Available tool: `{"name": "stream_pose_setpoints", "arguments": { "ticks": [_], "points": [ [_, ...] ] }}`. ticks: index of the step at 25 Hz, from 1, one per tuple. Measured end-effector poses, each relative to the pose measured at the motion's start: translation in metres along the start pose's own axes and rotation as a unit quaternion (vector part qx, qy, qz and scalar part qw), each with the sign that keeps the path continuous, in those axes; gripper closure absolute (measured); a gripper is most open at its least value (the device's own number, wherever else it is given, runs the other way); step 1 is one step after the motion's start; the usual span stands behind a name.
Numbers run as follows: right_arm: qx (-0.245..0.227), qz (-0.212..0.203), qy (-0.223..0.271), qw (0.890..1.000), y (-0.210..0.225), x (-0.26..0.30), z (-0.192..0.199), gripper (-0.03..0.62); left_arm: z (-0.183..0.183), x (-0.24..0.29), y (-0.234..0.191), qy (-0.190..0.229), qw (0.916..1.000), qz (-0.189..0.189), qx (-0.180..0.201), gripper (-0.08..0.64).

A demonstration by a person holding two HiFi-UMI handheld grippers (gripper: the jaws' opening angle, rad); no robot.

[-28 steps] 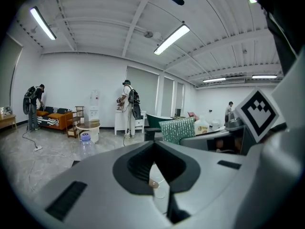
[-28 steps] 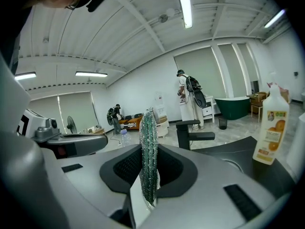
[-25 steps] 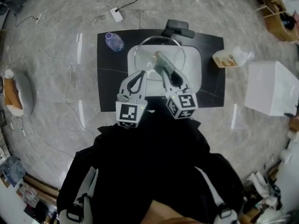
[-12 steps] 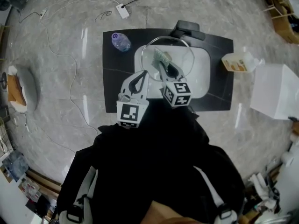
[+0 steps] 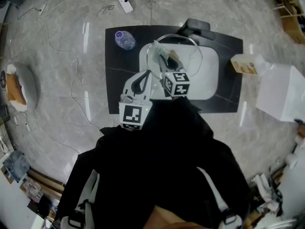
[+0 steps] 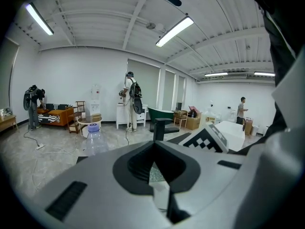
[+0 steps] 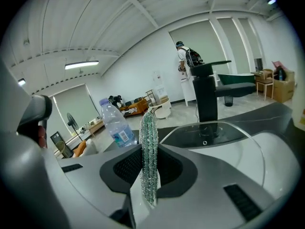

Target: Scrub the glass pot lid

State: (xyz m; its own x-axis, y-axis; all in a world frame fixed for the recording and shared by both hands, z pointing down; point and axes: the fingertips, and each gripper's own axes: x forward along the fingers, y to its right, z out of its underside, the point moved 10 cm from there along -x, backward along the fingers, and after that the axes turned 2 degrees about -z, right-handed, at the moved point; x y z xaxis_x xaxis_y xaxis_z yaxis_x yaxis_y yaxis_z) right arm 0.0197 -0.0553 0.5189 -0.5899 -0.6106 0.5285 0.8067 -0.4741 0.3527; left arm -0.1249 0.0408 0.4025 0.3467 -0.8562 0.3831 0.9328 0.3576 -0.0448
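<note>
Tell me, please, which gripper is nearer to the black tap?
Right. In the head view the right gripper, holding the scrubber, is just below-left of the tap; the left gripper lies farther down and left.

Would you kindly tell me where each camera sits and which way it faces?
Head view: on the person's head, facing steeply down at the sink and glass lid; dark torso, left gripper and right gripper show.
Left gripper view: on that gripper, along its jaws toward the bottle and faucet.
Right gripper view: on that gripper, along jaws pinching the scrubber, toward the lid.
Shared: bottle and faucet, in all.
</note>
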Motion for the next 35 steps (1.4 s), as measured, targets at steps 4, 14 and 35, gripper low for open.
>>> {"name": "stream_pose_setpoints", "arguments": {
  "ticks": [4,14,35],
  "points": [
    [0.015,0.004,-0.02,1.0,0.003,0.018,0.01,0.523,0.003,-0.001,-0.003,-0.002,1.0,-0.002,-0.006,0.557],
    [0.028,0.019,-0.051,0.998,0.013,0.055,0.023,0.523,0.01,-0.006,-0.009,-0.006,0.9999,-0.002,-0.012,0.557],
    [0.019,0.072,-0.072,0.995,0.031,0.079,0.023,0.522,0.014,-0.006,-0.013,-0.005,0.9998,-0.007,-0.02,0.557]
  ]
}}
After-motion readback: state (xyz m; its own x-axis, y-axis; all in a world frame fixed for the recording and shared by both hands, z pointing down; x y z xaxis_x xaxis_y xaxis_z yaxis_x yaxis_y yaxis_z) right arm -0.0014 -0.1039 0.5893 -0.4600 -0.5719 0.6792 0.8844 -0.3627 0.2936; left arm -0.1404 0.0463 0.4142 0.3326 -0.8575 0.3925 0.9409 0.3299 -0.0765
